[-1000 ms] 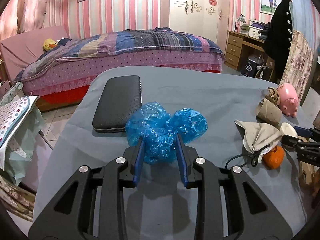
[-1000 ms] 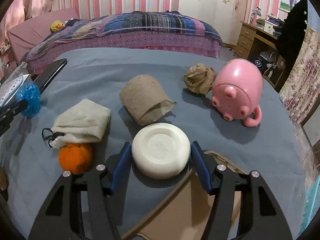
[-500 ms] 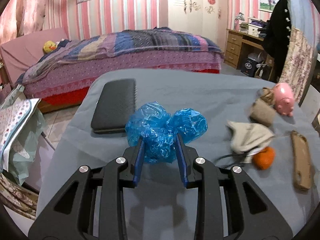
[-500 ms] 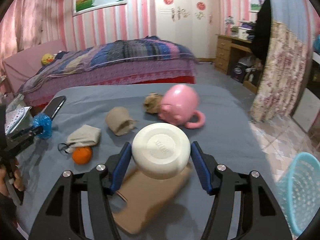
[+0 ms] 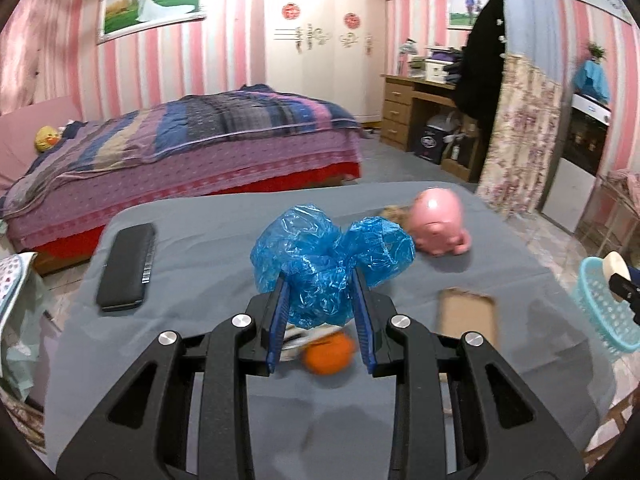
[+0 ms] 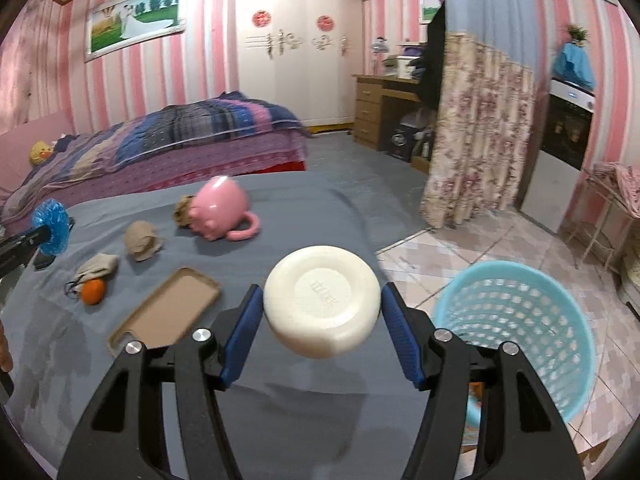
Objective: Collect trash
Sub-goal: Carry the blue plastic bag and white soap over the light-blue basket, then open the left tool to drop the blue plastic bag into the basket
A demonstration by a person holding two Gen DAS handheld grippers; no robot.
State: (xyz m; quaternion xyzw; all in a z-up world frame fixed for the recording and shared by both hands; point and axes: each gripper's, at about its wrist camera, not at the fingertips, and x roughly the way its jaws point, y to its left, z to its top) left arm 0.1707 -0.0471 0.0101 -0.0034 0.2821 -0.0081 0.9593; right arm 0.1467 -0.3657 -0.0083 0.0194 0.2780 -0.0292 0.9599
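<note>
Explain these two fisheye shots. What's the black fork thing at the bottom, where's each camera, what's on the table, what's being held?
There is no robot here: a person carries a handheld two-finger gripper in each hand, with a fisheye camera on each looking along its fingers. The black forks are those grippers.

Left-hand view: the left gripper has its jaws closed on a crumpled blue plastic bag.

Right-hand view: the right gripper has its jaws closed on a round white bar, probably soap, near a light blue mesh basket on the floor.

On the grey-covered table lie a pink pig-shaped mug, an orange, a tan phone case, a cardboard tube, a crumpled paper ball, a beige cloth and a black case.
</note>
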